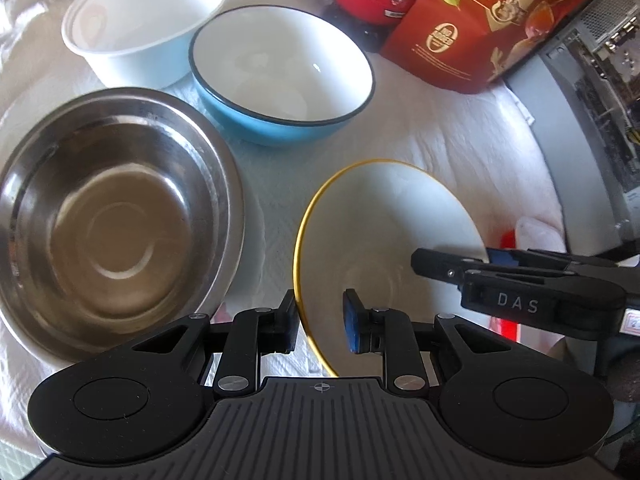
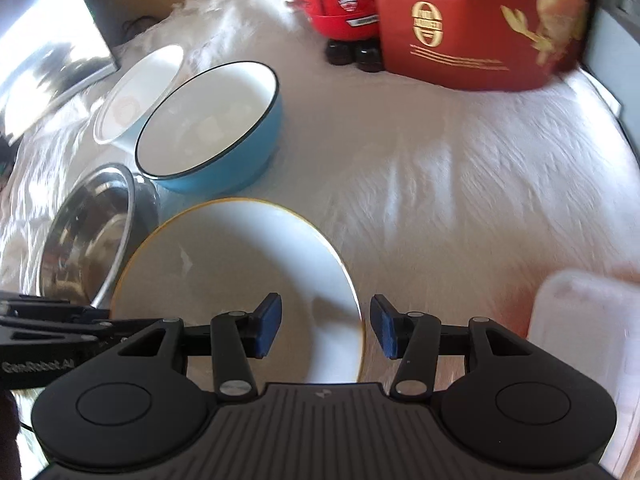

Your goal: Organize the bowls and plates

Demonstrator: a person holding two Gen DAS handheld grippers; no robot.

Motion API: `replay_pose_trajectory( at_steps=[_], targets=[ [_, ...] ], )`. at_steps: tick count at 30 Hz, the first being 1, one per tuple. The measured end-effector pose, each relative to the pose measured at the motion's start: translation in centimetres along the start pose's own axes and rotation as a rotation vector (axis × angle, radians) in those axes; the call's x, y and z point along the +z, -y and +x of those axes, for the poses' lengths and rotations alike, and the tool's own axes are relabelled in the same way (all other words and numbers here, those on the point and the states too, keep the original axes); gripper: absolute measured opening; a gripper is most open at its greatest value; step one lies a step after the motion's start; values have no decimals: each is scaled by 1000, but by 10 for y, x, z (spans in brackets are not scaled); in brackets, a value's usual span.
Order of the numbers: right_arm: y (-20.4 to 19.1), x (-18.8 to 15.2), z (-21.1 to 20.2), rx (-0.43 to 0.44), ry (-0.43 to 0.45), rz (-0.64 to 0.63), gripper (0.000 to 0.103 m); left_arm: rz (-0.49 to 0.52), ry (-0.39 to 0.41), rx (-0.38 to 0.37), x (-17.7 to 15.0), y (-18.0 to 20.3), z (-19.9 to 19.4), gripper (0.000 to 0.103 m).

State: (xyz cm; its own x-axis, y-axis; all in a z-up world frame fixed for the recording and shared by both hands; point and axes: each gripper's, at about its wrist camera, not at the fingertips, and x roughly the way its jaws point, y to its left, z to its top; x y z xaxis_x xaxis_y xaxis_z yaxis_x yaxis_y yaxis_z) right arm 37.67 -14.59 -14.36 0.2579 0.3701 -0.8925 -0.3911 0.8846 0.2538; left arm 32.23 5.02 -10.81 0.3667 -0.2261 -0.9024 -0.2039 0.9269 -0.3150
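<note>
Here the plate's [image 1: 384, 220] rim sits between both part-open grippers [image 1: 320, 322] [image 2: 325, 326], seemingly ungripped.

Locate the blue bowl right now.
In both wrist views the blue bowl stands on the white cloth, between the white bowl and the yellow-rimmed plate.

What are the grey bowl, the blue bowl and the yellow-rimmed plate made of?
Grey bowl: looks like stainless steel, shiny, with mirror-like reflections.
Blue bowl: probably glazed ceramic or enamel; glossy white inside, dark rim line.
Yellow-rimmed plate: likely glazed ceramic, smooth with soft highlights; it might be melamine.
</note>
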Motion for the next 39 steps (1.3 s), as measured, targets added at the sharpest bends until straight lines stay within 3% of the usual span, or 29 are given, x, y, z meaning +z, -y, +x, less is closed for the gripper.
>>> replay_pose_trajectory(
  at_steps=[5, 7, 9, 11, 16, 19, 23, 26, 32, 39],
  targets=[
    [-5, -3, -9, -52, 17, 18, 50, -37, 30, -61, 3, -25, -23, 23],
    [-6, -1, -17, -64, 42, 22, 50, -101, 62, -126, 9, -41, -39, 23],
    [-6, 3, -27, -62, 66, 27, 57, -163, 119, -164, 19, -56, -53, 23],
    [-6, 10, -37, -68, 102, 18, 70, -196, 176, -133, 32, -66, -66, 23],
    [-11, 36, -55, -50, 181, 9, 78, -208, 198, -85, 71, -72, -69, 23],
    [-23, 55, -49, -48, 159, -5, 84, -198, 200, -64, 88, -73, -60, 23],
    [-47, 71, -33, -83, 142, -96, 84, -200, 170, 0, 105, -76, -41, 23],
    [-54, 82, -24, -82, 150, -117, 86, -204, 143, 0, 113, -79, -29, 24],
    [-35, 112, 12, 17, 108, 0, 88, -174, 107, 29, 127, -75, -6, 24],
    [-20, 129, 73, 62, 16, 111, 86, -162, 65, 71, 135, -68, 17, 28]
  ],
)
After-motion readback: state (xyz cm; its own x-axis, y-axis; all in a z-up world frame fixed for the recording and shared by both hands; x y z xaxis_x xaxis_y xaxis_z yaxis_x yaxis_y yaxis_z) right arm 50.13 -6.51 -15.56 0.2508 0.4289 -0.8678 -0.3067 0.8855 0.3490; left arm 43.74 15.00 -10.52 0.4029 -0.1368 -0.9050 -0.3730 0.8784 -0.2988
